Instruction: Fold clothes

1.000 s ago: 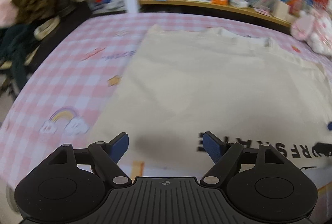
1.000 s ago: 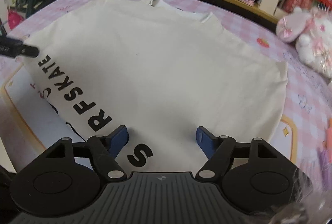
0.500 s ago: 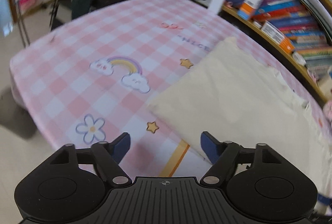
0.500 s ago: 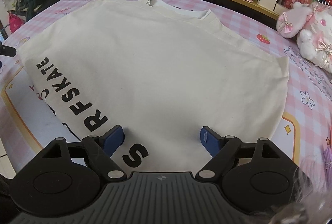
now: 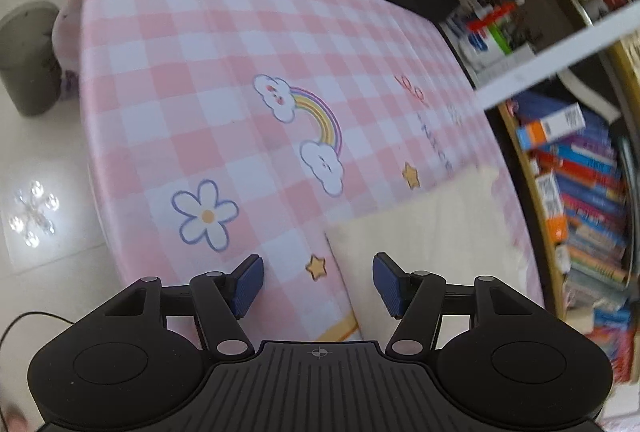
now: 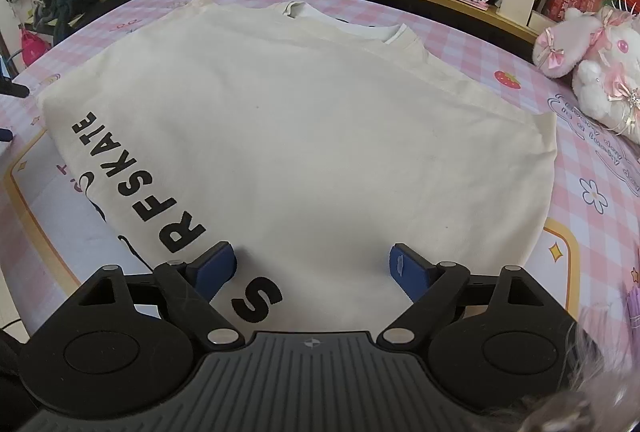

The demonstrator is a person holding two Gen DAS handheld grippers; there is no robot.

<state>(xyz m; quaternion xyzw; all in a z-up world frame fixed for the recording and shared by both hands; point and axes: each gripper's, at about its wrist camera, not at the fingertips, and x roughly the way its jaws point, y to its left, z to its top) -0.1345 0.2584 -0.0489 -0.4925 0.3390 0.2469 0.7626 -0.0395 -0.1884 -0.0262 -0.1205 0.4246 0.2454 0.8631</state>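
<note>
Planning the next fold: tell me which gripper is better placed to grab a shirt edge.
Left. The left gripper frames the cream shirt at its corner, jaws closing, nothing pinched yet. The right gripper sits over mid-fabric, jaws opening.

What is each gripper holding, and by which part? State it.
Nothing is held. The left gripper, jaws closing, is at the shirt's corner; the right gripper, jaws opening, hovers over its hem.
</note>
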